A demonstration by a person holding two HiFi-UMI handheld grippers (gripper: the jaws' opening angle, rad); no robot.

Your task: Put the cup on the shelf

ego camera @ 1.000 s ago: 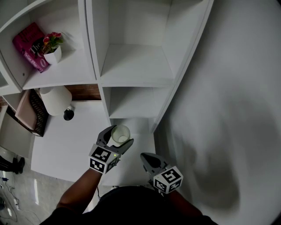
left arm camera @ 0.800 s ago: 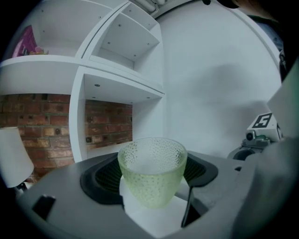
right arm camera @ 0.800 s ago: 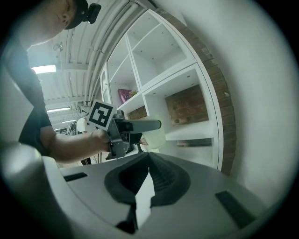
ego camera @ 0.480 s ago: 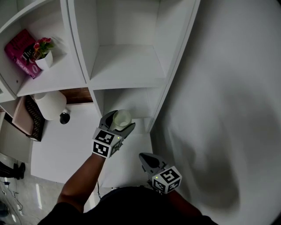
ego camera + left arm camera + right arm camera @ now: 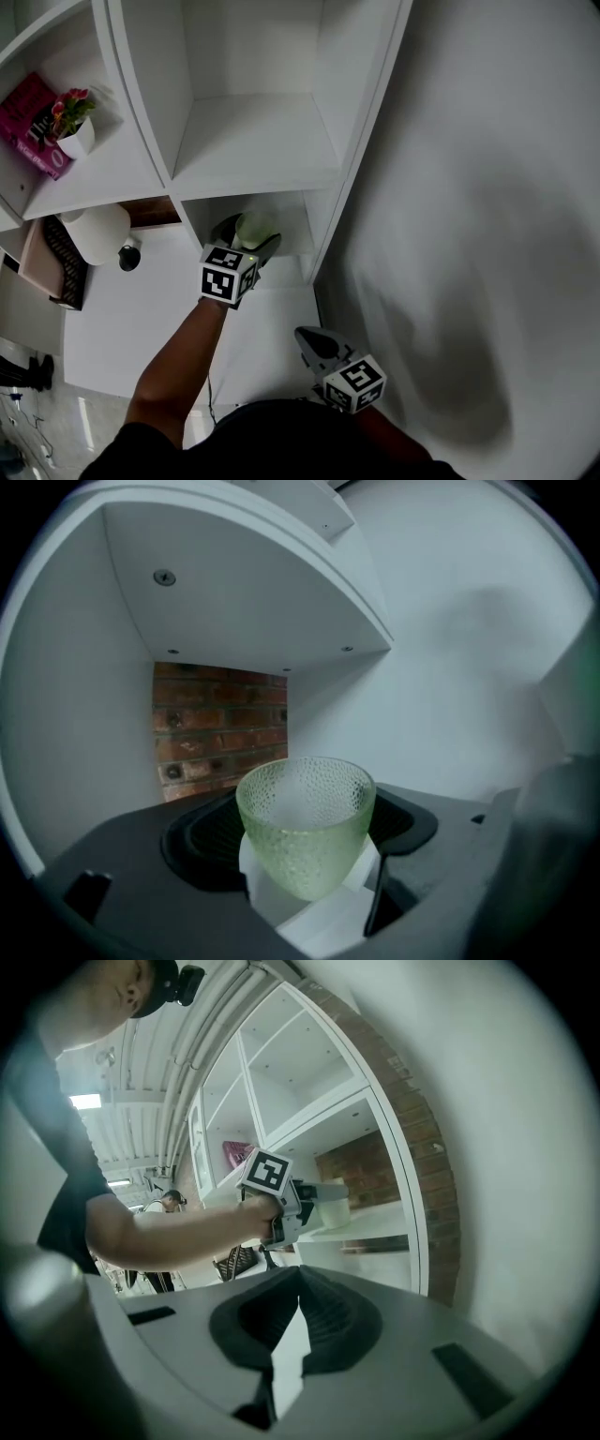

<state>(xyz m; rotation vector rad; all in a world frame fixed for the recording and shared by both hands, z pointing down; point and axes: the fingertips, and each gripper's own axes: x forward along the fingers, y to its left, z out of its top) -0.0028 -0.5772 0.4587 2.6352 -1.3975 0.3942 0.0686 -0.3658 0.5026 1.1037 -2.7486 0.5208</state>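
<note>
A pale green dimpled glass cup (image 5: 253,228) stands upright between the jaws of my left gripper (image 5: 247,246), which is shut on it. In the head view the cup is at the mouth of the lowest right compartment of the white shelf (image 5: 291,214). The left gripper view shows the cup (image 5: 305,822) held inside that compartment, with the gripper (image 5: 305,860) closed around its lower part. My right gripper (image 5: 317,341) hangs low near my body, shut and with nothing in it. In the right gripper view its jaws (image 5: 299,1283) meet, and the cup (image 5: 334,1211) shows beyond them.
A brick wall (image 5: 220,724) closes the back of the compartment. A pink packet (image 5: 30,122) and a small flower pot (image 5: 73,133) sit on the upper left shelf. A white lamp (image 5: 96,232) stands on the low white table (image 5: 141,319). A plain wall (image 5: 487,234) runs along the right.
My left gripper has carried the cup forward from above the low table to the mouth of the lowest shelf compartment. The right gripper has barely moved.
</note>
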